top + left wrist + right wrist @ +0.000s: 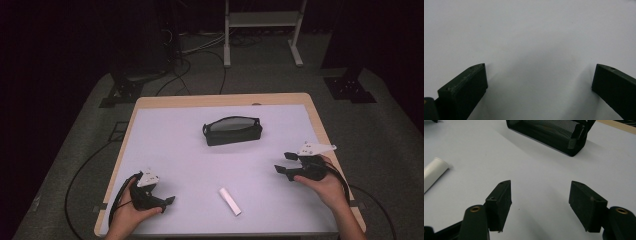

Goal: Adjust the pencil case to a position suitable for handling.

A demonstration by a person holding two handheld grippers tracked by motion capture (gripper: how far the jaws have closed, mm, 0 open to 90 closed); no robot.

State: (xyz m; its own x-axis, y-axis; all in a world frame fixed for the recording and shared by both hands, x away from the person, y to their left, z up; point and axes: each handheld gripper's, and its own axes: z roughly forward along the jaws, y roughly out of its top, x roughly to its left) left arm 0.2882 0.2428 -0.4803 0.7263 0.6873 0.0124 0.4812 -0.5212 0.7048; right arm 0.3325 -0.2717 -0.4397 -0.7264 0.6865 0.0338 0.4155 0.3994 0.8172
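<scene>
One white tube [229,201], one black mesh pouch [232,130], wide bare tabletop [175,150] between; left claw [168,201], right claw [283,163] both spread, empty.

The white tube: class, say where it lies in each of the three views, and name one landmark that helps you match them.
High view: white tube lies low on the mat, right of centre, between the hands.
Left gripper view: not in it.
Right gripper view: white tube at the left edge.
Shared landmark: black mesh pouch, mid-table in the high view, top of the right gripper view.
</scene>
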